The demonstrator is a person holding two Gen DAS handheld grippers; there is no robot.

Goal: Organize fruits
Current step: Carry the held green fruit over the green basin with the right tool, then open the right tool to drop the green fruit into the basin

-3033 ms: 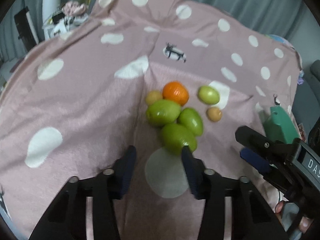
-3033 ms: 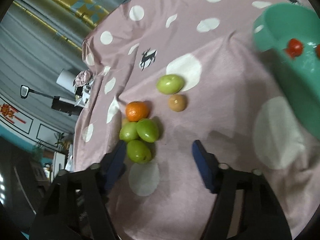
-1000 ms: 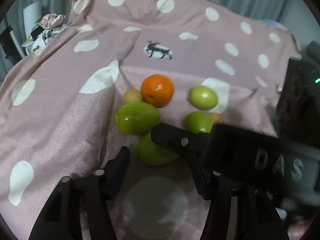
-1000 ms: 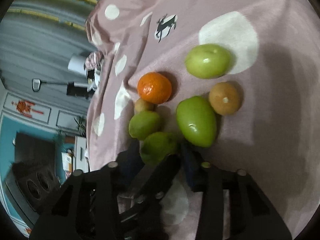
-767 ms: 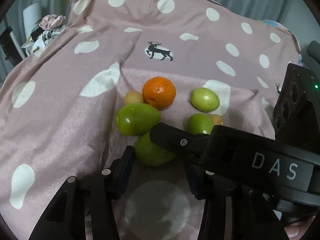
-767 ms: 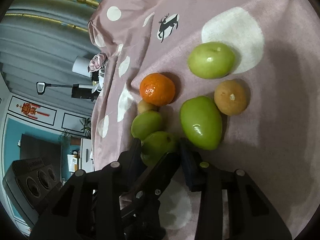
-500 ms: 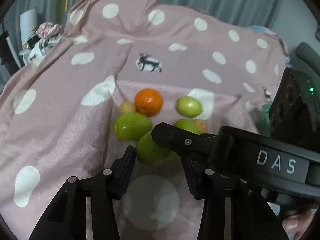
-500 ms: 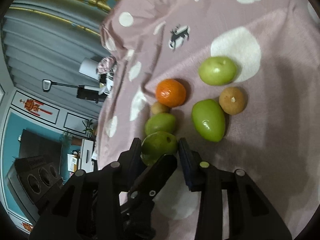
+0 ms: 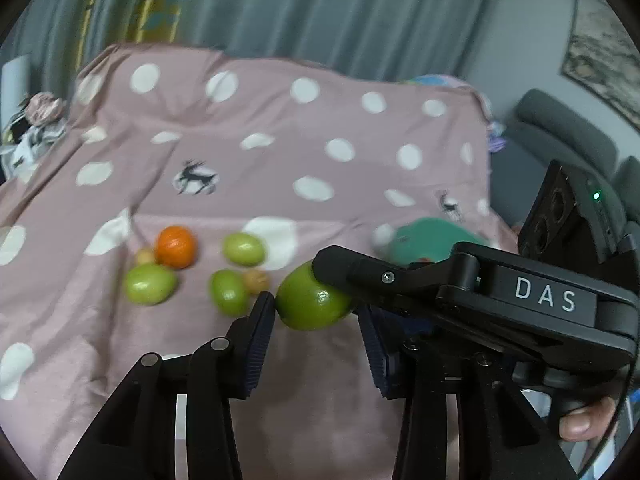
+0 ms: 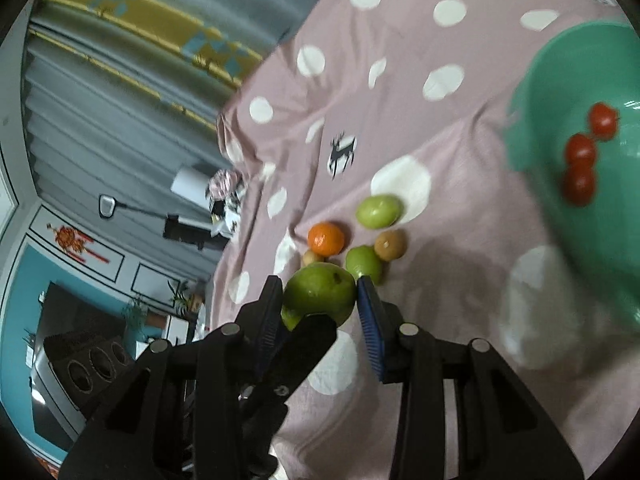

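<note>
Since half a second ago the big green fruit (image 10: 318, 295) has come up off the pink dotted cloth (image 9: 248, 148), where it had been lying at the near edge of the fruit cluster; it now hangs in the air, carried by the right gripper (image 10: 320, 316). In the right wrist view the fruit sits squarely between the two blue-padded fingers (image 10: 370, 322), touching both pads, so that gripper is clamped on it (the left gripper's black finger crosses in front of its lower part).

In the left wrist view the same fruit (image 9: 310, 300) shows between the left gripper's (image 9: 316, 340) fingertips, close to the left pad, but a clear gap remains on the right side; the left fingers stand spread and grip nothing.

The rest of the cluster lies on the cloth: an orange (image 10: 326, 237), a round green fruit (image 10: 378, 211) on a white dot, a brown fruit (image 10: 390, 245), an oval green fruit (image 10: 363, 263) just beside it, and a small yellowish fruit (image 10: 312, 258) partly hidden. Another green fruit (image 9: 149, 283) shows only in the left view. To the right stands a teal bowl (image 10: 540, 92) holding three red fruits (image 10: 581, 152), well apart from the lifted fruit.
</note>
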